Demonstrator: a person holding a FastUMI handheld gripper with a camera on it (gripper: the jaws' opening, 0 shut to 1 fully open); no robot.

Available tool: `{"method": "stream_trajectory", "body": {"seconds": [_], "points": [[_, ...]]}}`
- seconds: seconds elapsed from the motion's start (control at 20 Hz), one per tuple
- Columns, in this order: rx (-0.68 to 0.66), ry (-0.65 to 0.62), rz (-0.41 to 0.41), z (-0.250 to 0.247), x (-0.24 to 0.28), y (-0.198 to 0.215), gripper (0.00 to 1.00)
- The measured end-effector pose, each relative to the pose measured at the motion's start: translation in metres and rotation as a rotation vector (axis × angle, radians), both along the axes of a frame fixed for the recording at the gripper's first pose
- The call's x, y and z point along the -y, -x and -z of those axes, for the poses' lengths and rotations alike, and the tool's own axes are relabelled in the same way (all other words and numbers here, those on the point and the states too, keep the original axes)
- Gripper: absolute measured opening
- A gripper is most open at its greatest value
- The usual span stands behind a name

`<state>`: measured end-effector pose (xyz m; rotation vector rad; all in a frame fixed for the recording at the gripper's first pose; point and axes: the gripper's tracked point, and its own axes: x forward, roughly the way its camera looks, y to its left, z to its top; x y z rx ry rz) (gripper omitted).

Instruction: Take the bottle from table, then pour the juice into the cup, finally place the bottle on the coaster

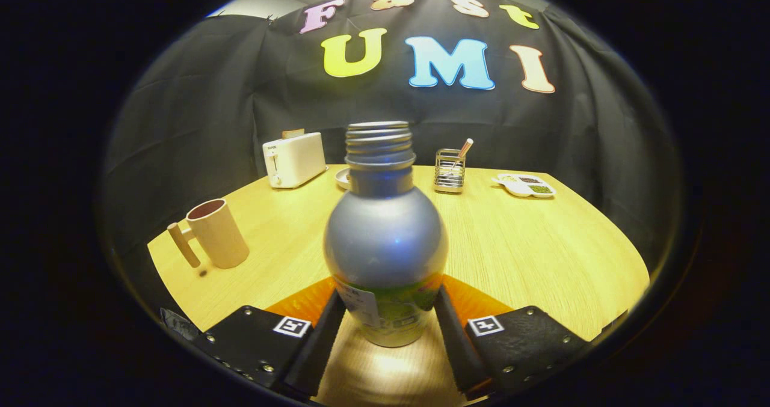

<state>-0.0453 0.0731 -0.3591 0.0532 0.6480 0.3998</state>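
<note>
A silver bottle (385,238) with an open threaded neck and a green label stands upright between my fingers. My gripper (390,296) is shut on the bottle, with both fingers pressing on its lower body. An orange coaster (301,303) lies on the table just behind the bottle's base and shows on both sides of it. Whether the bottle's base touches the table, I cannot tell. A beige cup (216,232) with a side handle stands on the table, ahead and to the left of the fingers.
On the wooden table (541,250), a white toaster (295,159) stands at the far left. A small white plate (343,177) peeks out behind the bottle's neck. A wire utensil holder (450,171) and a divided snack dish (524,185) sit at the far right.
</note>
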Motion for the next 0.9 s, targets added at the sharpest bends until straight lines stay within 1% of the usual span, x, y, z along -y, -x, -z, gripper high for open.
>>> {"method": "stream_trajectory", "body": {"seconds": [0.1,0.2,0.25,0.3,0.45,0.55,0.75,0.9], "points": [[-0.007,0.011,0.003,0.003,-0.002,-0.003,0.8],[-0.016,0.02,-0.003,0.003,-0.004,-0.002,0.76],[-0.021,0.024,-0.008,0.002,-0.004,-0.004,0.76],[-0.024,0.026,-0.008,0.003,-0.004,-0.003,0.73],[-0.029,0.006,-0.004,0.003,-0.004,-0.005,0.74],[-0.025,0.004,-0.015,0.003,-0.007,-0.005,0.74],[-0.051,0.01,0.0,0.0,-0.009,-0.005,0.73],[-0.024,0.039,-0.035,-0.019,-0.019,-0.01,0.73]]}}
